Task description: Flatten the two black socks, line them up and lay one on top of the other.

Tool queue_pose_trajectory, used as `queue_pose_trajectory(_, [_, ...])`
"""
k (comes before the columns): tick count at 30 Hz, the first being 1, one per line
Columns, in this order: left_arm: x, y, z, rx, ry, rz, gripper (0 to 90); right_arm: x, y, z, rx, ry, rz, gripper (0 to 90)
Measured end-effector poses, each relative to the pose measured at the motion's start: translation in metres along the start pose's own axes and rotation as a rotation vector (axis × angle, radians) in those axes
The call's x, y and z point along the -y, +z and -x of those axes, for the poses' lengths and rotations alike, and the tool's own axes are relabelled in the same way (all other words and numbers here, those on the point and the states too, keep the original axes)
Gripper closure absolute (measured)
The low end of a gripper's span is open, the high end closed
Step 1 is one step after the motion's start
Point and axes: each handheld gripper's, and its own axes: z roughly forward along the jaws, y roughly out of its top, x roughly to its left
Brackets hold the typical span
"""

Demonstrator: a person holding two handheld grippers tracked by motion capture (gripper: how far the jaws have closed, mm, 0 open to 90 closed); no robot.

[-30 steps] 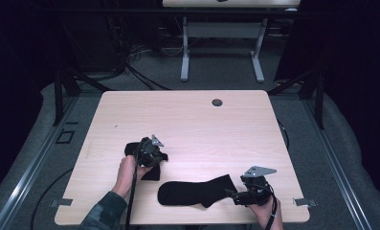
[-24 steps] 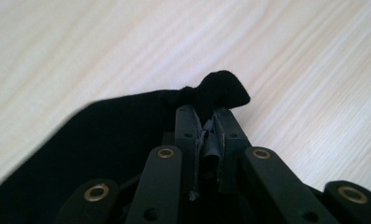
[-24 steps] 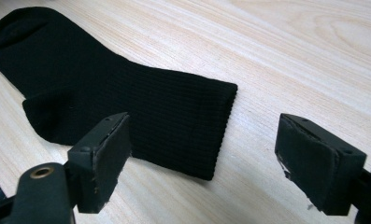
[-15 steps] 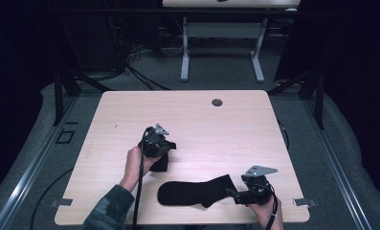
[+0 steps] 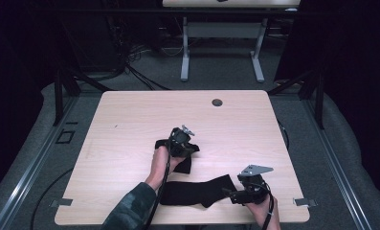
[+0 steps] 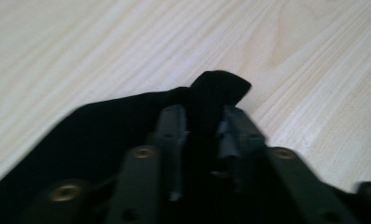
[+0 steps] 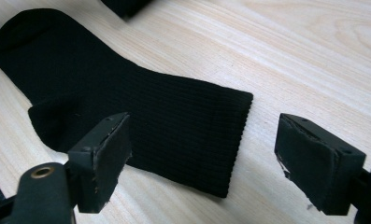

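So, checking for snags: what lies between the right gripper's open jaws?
The ribbed cuff of the flat black sock and bare table beside it, as the right gripper view shows. The right gripper touches neither.

**Your workspace: a pale table in a dark room**

You sit at a light wood-grain table (image 5: 130, 124) with rounded corners and a small round grommet hole (image 5: 217, 102) near its far edge. Grey carpet (image 5: 350, 163) surrounds it, crossed by metal floor rails (image 5: 29, 167) on both sides. Beyond stands a second table on white legs (image 5: 184, 52) — cables (image 5: 130, 67) trail on the floor beside it — and everything farther back is dark.
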Motion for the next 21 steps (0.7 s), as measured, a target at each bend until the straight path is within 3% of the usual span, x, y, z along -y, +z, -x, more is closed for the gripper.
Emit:
queue_pose_trajectory(2, [0.002,0.001,0.000,0.020,-0.007,0.004,47.3,0.000,0.000,0.000,-0.009,0.001,0.004,18.0])
queue_pose_trajectory(6, [0.008,-0.016,-0.004,0.031,-0.018,0.060,35.7,0.004,-0.001,0.002,-0.012,0.019,0.009,18.2])
queue_pose_trajectory(10, [0.014,-0.040,-0.015,0.018,0.000,0.097,35.6,0.004,-0.002,0.003,-0.007,0.021,-0.002,18.3])
queue_pose_trajectory(13, [0.020,-0.052,-0.030,-0.008,-0.013,0.102,38.0,0.001,-0.002,0.002,-0.007,0.009,-0.006,18.4])
queue_pose_trajectory(18, [0.034,-0.064,-0.052,-0.041,-0.033,0.076,37.6,-0.007,-0.001,-0.002,-0.022,0.002,0.008,18.5])
queue_pose_trajectory(21, [0.042,-0.063,-0.054,-0.042,-0.005,0.046,38.3,-0.009,0.000,-0.003,-0.023,0.001,0.001,18.5])
